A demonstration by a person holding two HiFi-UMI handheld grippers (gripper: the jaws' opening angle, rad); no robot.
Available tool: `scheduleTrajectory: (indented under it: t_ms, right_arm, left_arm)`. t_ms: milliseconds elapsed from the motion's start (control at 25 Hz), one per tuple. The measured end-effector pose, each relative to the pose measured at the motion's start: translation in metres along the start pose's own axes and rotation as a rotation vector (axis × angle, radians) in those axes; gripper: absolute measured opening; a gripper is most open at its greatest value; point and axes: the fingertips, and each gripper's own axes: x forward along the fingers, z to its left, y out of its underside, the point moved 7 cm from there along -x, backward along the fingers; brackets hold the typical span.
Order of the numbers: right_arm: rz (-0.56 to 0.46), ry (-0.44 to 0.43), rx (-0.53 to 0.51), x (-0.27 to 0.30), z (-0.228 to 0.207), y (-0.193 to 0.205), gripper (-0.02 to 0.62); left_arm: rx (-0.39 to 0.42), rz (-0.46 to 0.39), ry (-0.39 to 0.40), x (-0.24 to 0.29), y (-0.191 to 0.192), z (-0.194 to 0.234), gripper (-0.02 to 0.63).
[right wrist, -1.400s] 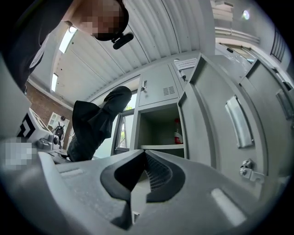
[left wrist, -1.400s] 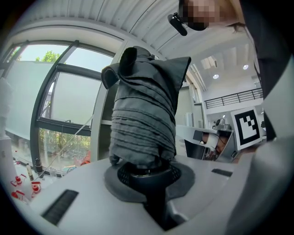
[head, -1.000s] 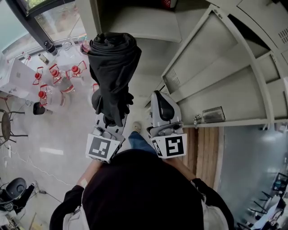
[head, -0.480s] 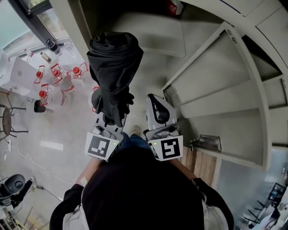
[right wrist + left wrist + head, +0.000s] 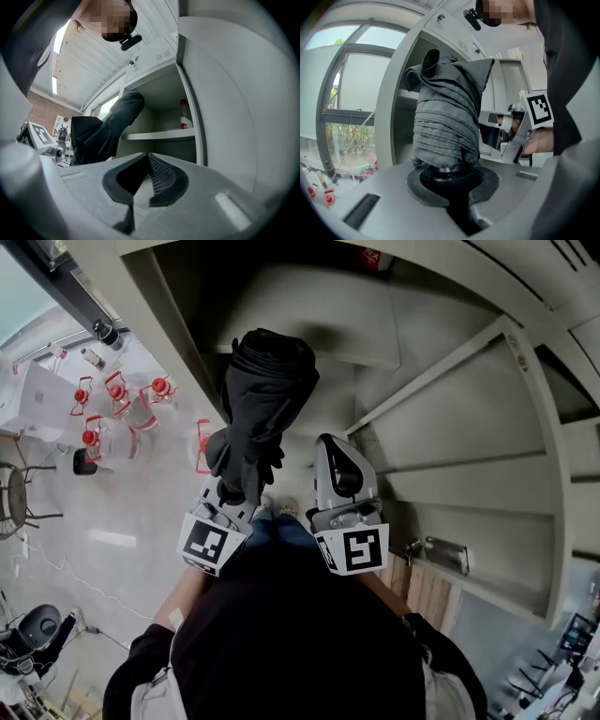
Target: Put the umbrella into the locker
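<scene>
As the left gripper [image 5: 449, 177] pinches the folded black fabric umbrella [image 5: 269, 381] by its handle, the right gripper [image 5: 140, 180] is pressed together, empty.
Umbrella top at the open grey metal locker [image 5: 309, 310] mouth, beside its left frame edge.

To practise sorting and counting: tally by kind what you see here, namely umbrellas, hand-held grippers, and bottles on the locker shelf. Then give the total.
umbrella: 1
grippers, left gripper and right gripper: 2
bottle: 1
Total: 4
</scene>
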Motion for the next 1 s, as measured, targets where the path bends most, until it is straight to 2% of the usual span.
scheduleTrajectory:
  t_ms: [200, 760, 840, 1000]
  right_arm:
    - [0.029, 0.037, 0.008, 0.005, -0.005, 0.008, 0.003]
    - [0.071, 0.079, 0.032, 0.006, -0.010, 0.020, 0.003]
    - [0.073, 0.081, 0.035, 0.007, -0.009, 0.021, 0.003]
    - [0.069, 0.083, 0.037, 0.009, -0.010, 0.021, 0.003]
  left_arm:
    - [0.028, 0.069, 0.039, 0.003, 0.022, 0.003, 0.046]
    - [-0.008, 0.314, 0.052, 0.012, 0.082, 0.011, 0.046]
    - [-0.030, 0.352, 0.060, 0.014, 0.084, 0.013, 0.046]
    - [-0.124, 0.417, 0.100, 0.021, 0.085, 0.014, 0.046]
